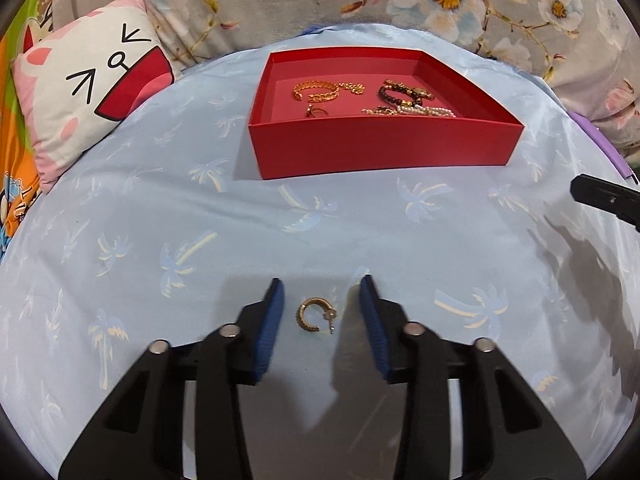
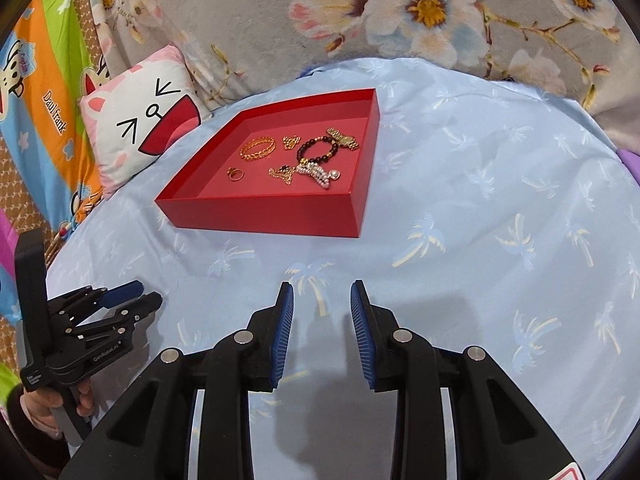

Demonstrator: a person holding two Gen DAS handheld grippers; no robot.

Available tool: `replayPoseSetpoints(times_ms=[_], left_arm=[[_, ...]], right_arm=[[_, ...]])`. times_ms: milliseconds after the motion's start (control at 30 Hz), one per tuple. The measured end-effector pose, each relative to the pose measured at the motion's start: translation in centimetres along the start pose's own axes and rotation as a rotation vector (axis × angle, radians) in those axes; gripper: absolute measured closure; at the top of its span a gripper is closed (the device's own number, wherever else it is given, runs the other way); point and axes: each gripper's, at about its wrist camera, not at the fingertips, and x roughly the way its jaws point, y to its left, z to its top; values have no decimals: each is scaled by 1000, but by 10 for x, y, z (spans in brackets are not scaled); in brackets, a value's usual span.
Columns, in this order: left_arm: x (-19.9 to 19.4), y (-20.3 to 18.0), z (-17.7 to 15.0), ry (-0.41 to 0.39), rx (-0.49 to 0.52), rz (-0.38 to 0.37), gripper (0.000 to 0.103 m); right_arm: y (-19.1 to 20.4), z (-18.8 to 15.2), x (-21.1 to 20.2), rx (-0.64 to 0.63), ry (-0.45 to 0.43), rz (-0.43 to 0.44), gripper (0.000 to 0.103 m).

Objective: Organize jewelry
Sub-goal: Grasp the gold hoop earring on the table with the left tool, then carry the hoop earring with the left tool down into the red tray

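Light blue cloth with a pale palm-tree print [image 1: 132,200] fills the lower frame. Behind it, across the top, lies a grey floral blanket [image 1: 500,4]. A cartoon-face cushion [image 1: 88,80] sits upper left, beside striped cartoon bedding [image 2: 48,92].

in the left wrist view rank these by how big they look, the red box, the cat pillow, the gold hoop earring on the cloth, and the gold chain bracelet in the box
1. red box
2. cat pillow, cut off at the left, so it may be larger
3. gold chain bracelet
4. gold hoop earring

The bracelet and the earring look close in size; the earring lies nearer the camera, so their order is unsure.
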Motion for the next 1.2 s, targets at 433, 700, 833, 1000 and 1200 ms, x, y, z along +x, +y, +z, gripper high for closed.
replayPoseSetpoints(times_ms=[433,700,833,1000,1200], left_arm=[[-10,-5,-6,-2,-25,-90,86],[-22,2,-1,-37,-56,-101,86],[-28,17,8,-59,-80,-83,86],[-29,20,13,-71,-84,-81,86],[-25,11,18,-71,-68,-114,86]], right_arm=[[29,-14,13,-64,44,23,73],[49,-28,24,-117,83,37,73],[52,-33,31,-128,110,40,73],[56,-35,33,-167,100,0,93],[51,-34,33,-142,95,5,103]])
